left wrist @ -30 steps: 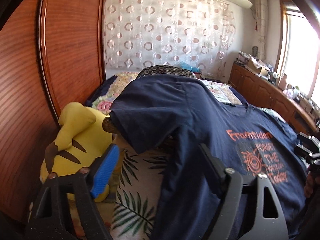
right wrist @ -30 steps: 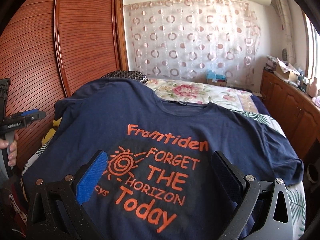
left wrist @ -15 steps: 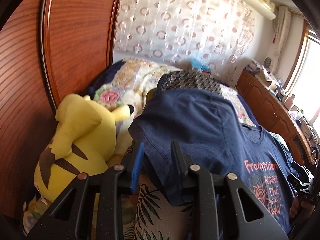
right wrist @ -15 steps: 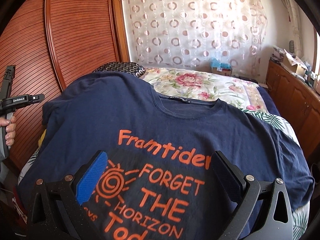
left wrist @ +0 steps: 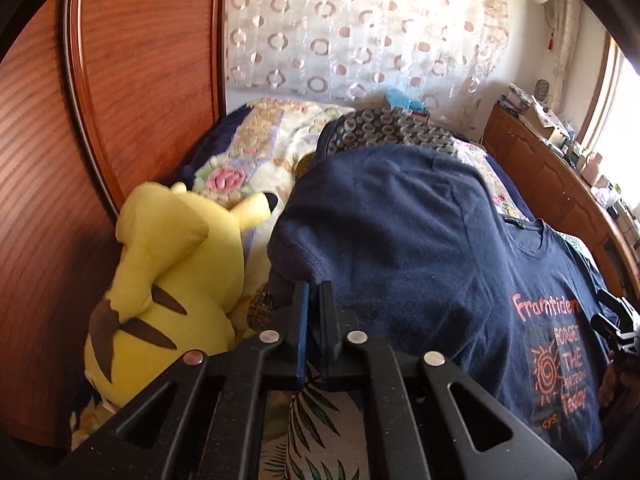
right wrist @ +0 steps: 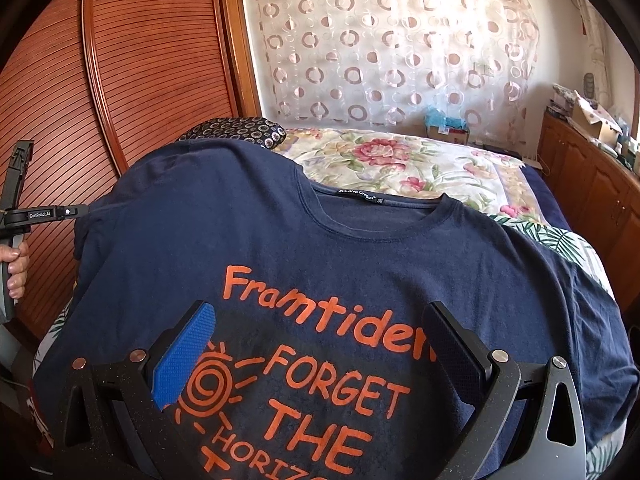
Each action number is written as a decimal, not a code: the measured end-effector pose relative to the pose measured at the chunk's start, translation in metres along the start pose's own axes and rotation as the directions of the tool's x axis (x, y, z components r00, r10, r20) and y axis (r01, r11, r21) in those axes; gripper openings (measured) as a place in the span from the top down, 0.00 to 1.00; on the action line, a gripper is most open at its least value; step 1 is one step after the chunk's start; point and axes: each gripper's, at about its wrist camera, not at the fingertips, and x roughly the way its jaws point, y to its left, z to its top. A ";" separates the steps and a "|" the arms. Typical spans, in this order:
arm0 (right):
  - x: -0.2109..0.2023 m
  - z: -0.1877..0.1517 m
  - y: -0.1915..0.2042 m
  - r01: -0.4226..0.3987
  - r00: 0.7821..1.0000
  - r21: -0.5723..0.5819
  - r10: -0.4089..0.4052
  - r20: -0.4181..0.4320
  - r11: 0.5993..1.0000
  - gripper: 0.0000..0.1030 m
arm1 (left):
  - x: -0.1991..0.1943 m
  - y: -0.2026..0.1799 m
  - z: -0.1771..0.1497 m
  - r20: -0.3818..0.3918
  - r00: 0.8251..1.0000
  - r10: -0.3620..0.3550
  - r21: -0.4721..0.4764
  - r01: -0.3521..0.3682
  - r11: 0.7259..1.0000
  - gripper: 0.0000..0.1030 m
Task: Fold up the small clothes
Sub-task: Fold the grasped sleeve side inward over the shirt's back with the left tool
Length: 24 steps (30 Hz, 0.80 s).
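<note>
Since a second ago, left gripper (left wrist: 313, 304) shifted to sleeve hem (left wrist: 294, 258) of navy T-shirt (right wrist: 320, 264) spread on bed (right wrist: 404, 160); now pinching it. Right gripper (right wrist: 320, 356) spread wide above print, holding nothing. Step in hand: sleeve fold. Next: carry sleeve inward.

Hemmed in on the left by a reddish-brown slatted wooden wardrobe (right wrist: 132, 80) tight against the bed (right wrist: 404, 160). Blocked further there by a yellow plush toy with brown stripes (left wrist: 168, 280), wedged between wardrobe and navy printed T-shirt (right wrist: 320, 264). Open above the shirt's chest and the floral quilt beyond. Bounded on the right by a low wooden cabinet (right wrist: 592, 184).
</note>
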 end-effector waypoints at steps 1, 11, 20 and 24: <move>-0.001 0.001 -0.003 0.001 1.000 0.003 -0.001 0.000 1.000 0.00 | -0.005 -0.002 0.001 0.021 1.000 -0.002 0.011 0.002 1.000 0.96; -0.008 0.004 -0.008 0.026 1.000 0.023 -0.026 0.006 0.999 0.00 | -0.046 -0.040 0.034 0.157 0.986 -0.047 0.124 0.028 0.992 0.96; -0.017 0.003 -0.008 0.058 0.998 0.035 -0.059 0.027 0.998 0.00 | -0.045 -0.114 0.068 0.163 0.957 -0.242 0.248 0.198 0.948 0.96; -0.023 0.003 -0.011 0.081 0.996 0.053 -0.084 0.038 0.995 0.00 | -0.039 -0.154 0.068 0.115 0.931 -0.346 0.308 0.298 0.903 0.96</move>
